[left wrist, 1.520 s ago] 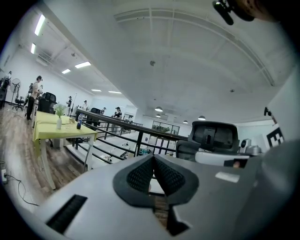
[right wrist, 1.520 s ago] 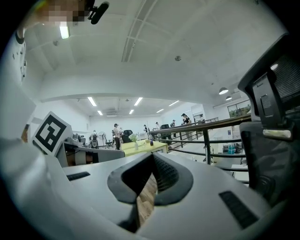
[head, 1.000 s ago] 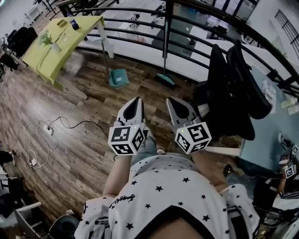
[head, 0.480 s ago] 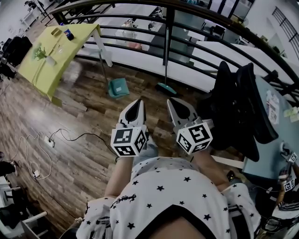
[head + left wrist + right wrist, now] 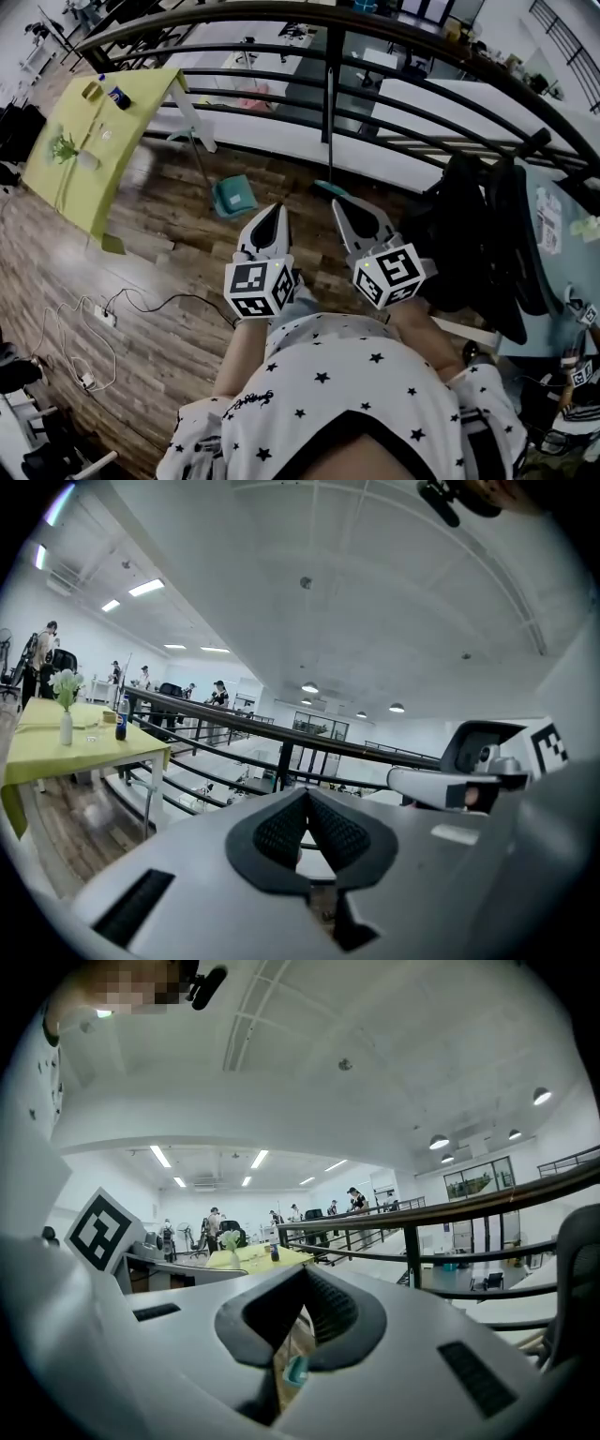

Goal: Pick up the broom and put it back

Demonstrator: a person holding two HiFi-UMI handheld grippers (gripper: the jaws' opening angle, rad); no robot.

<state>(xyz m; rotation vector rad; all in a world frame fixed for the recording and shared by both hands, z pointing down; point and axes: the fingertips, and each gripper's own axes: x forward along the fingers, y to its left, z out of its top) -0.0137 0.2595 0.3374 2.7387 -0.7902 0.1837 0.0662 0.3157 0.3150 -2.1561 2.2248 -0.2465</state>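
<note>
Wooden floor (image 5: 159,272) beside black railing (image 5: 326,84): broom (image 5: 327,187) upright against railing, teal head on floor, untouched, just ahead of right tongs (image 5: 341,202). Left tongs (image 5: 274,208) and right tongs both clenched, empty. Judged at outset: pick-up and return both outstanding.

You have open wood floor (image 5: 169,262) straight up to the railing (image 5: 328,66). Below it, the broom (image 5: 330,187) leans at the post, a dustpan (image 5: 232,195) stands just left, a yellow desk (image 5: 80,141) blocks farther left, and a black chair (image 5: 473,234) crowds its right end.
</note>
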